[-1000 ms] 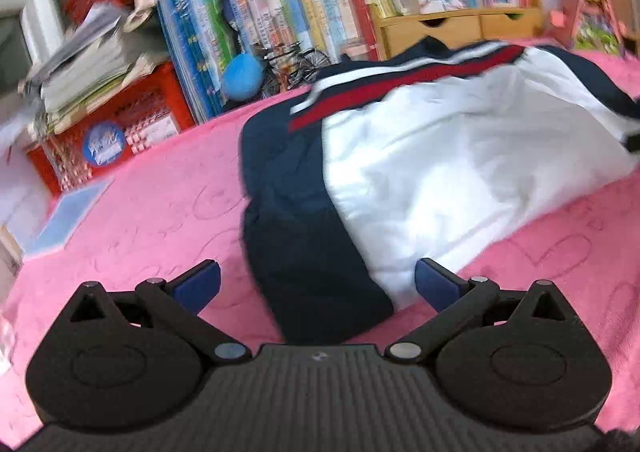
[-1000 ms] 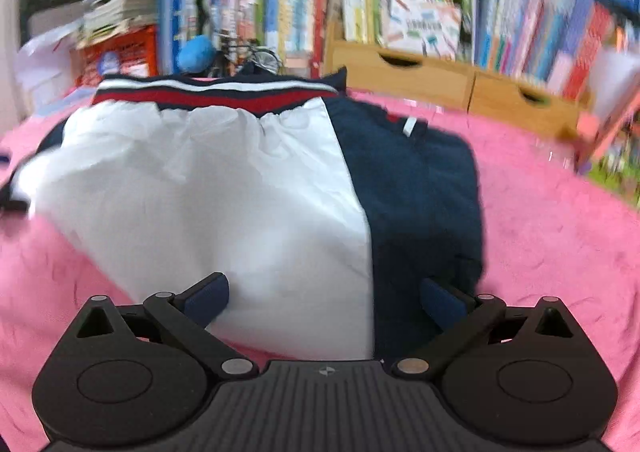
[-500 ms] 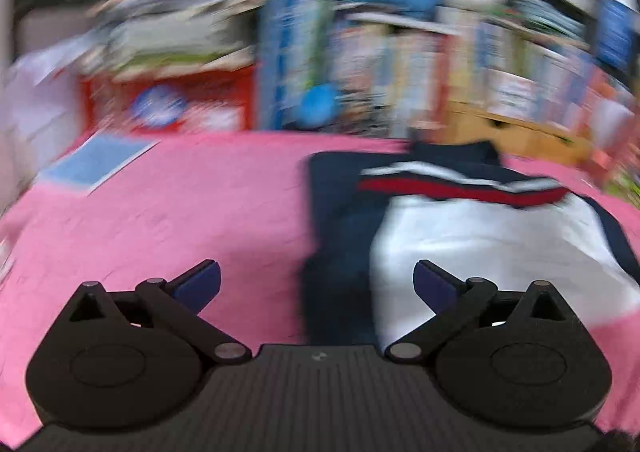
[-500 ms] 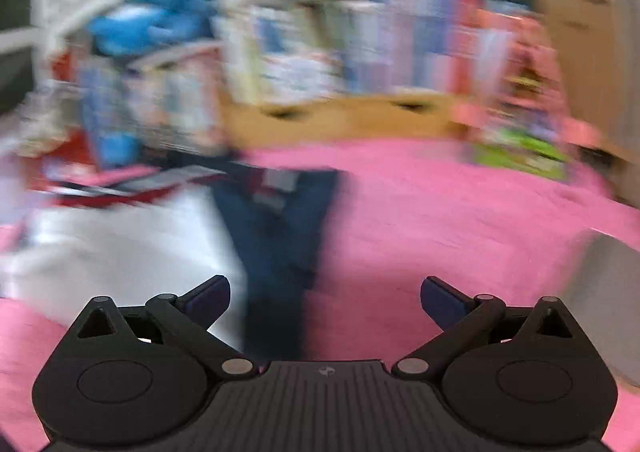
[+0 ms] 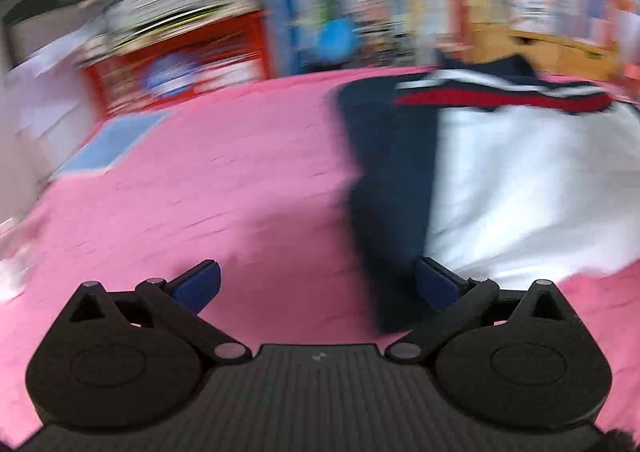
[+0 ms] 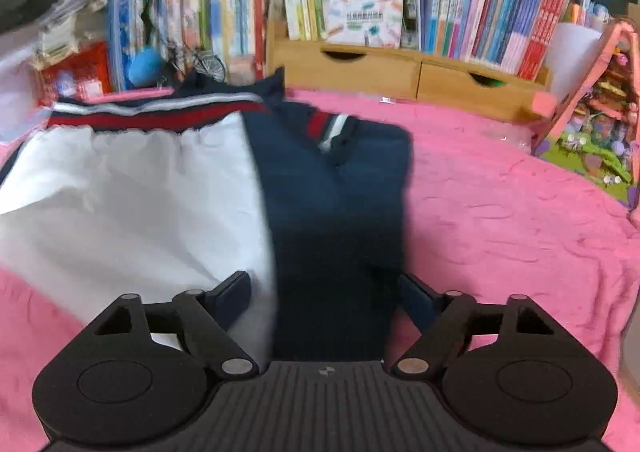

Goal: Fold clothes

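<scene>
A white and navy jacket (image 6: pixel 132 188) with a red and white striped hem lies flat on the pink bedspread (image 6: pixel 500 212). Its navy sleeves are folded in along both sides. In the left wrist view the jacket (image 5: pixel 520 180) is at the right, blurred. My left gripper (image 5: pixel 316 286) is open and empty, over bare bedspread by the jacket's navy left edge. My right gripper (image 6: pixel 324 294) is open and empty, above the near end of the navy right sleeve (image 6: pixel 340 220).
Shelves of books (image 6: pixel 460 12) and wooden drawers (image 6: pixel 400 68) line the far edge of the bed. A red crate (image 5: pixel 180 64) and a blue sheet (image 5: pixel 116 140) are at the far left. A colourful toy house (image 6: pixel 592 124) stands at the right.
Both grippers swung outward half a second ago. The right one has swung back over the jacket's right sleeve. The left view has shifted slightly, still blurred. Both stayed open.
</scene>
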Motion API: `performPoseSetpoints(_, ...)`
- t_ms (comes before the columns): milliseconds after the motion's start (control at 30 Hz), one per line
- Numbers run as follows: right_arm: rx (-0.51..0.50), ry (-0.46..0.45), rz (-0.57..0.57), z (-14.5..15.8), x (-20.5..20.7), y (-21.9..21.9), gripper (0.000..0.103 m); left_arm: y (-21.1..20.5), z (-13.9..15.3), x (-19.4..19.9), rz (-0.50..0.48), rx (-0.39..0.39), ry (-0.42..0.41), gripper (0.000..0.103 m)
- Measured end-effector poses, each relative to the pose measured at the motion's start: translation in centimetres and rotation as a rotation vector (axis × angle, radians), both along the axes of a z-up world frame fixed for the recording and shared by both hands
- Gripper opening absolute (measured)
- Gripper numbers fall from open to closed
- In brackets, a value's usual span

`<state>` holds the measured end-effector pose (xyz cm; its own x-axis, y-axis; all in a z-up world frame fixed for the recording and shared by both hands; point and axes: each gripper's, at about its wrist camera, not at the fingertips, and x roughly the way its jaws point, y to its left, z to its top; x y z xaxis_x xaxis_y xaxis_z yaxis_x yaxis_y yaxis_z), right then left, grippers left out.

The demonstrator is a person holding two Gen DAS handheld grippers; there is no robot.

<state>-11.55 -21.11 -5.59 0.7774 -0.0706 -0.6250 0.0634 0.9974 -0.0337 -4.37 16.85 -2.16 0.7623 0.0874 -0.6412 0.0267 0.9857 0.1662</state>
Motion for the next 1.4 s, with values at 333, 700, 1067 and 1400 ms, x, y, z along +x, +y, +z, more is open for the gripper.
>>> performPoseSetpoints(333, 0.241, -0.209, 0.071, 5.2, 1.2, -3.5, 0.091, -0.1, 5.0, 5.0, -0.162, -0.378, -0.108, 0.103)
performPoseSetpoints(700, 0.276, -0.074, 0.147, 3.1, 13.5, 0.4, 0.051, -9.5, -1.7, 14.4, -0.303, -0.179, 0.034, 0.103)
performPoseSetpoints(1067, 0.151, -0.067, 0.251, 1.8, 12.2, 2.7, 0.054, -10.2, -0.6, 11.0, -0.364, -0.186, -0.083, 0.058)
performPoseSetpoints(1400, 0.150, -0.114, 0.178, 2.5, 11.1, 2.9, 0.018, -9.6, -0.3, 10.4, -0.296, -0.288, -0.097, 0.044)
